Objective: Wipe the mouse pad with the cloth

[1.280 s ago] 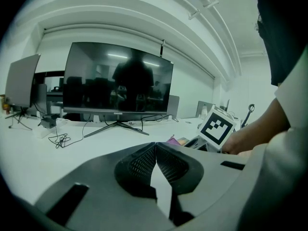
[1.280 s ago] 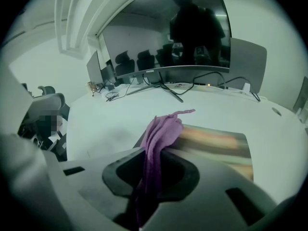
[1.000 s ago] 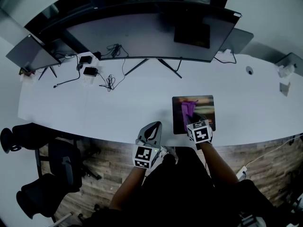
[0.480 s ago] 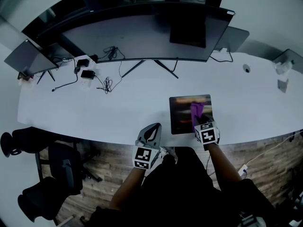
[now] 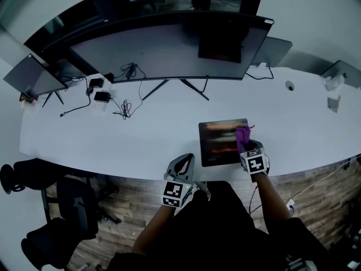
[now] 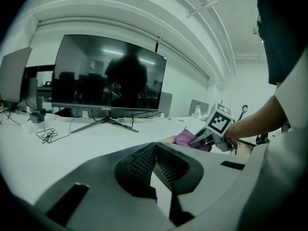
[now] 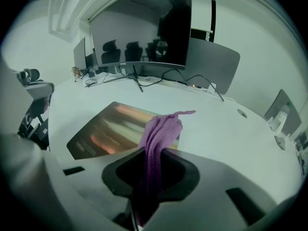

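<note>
**Change of state.** Over the last second the right gripper (image 5: 248, 147) has carried the cloth (image 5: 242, 134) sideways across the mouse pad (image 5: 217, 143), from the middle to the right edge. The pad itself sits in the same place on the worktop (image 5: 141, 134), near its front edge and in front of the monitor (image 5: 169, 44). This reads as one wiping stroke reaching its end. The left part of the pad probably needs a return pass.

**Right jaws.** Nearly closed, pinching the purple cloth. The cloth is bunched into a narrow fold that runs out between the jaws and forward. Its free end lies over the right margin of the pad.

**Left jaws.** The left gripper (image 5: 180, 164) hangs at the front edge of the worktop, well apart from the pad. Its jaws are pressed together with nothing between them.
</note>
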Available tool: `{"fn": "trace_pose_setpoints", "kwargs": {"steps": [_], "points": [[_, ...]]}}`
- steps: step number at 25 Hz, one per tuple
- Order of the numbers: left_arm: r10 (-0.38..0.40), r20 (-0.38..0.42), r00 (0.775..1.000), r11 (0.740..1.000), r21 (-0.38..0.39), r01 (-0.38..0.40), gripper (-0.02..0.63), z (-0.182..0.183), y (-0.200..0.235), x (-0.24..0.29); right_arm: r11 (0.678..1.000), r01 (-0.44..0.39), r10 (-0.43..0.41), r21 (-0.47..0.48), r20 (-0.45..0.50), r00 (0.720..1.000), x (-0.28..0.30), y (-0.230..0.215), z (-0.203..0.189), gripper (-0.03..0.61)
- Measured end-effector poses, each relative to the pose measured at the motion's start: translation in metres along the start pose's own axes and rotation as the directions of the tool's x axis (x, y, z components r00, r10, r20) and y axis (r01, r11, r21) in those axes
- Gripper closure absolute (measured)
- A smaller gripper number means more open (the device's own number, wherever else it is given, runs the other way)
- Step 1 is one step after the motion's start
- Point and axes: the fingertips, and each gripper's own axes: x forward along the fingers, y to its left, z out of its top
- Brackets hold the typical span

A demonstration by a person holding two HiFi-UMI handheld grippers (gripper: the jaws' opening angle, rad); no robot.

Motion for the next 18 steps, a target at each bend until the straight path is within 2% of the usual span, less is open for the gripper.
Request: {"fn": "trace_pose_setpoints", "kwargs": {"steps": [7,14,18], "points": [[-0.001,0.001,1.0,1.0,0.001,0.001,0.592,0.002,0.003,0.004,0.999,0.023,-0.023,0.043,-0.003,1.0,-0.003,-0.022,-0.007,0.503],[-0.01,0.006,1.0,1.0,0.01,0.009,0.592,0.006,0.004,0.007,0.998,0.05,-0.049,0.035,-0.005,0.999,-0.003,-0.029,-0.01,0.503],[-0.017,0.008,1.0,1.0,0.022,0.016,0.592,0.01,0.004,0.007,1.0,0.027,-0.028,0.016,0.059,0.998,-0.01,-0.018,0.001,0.505]]}}
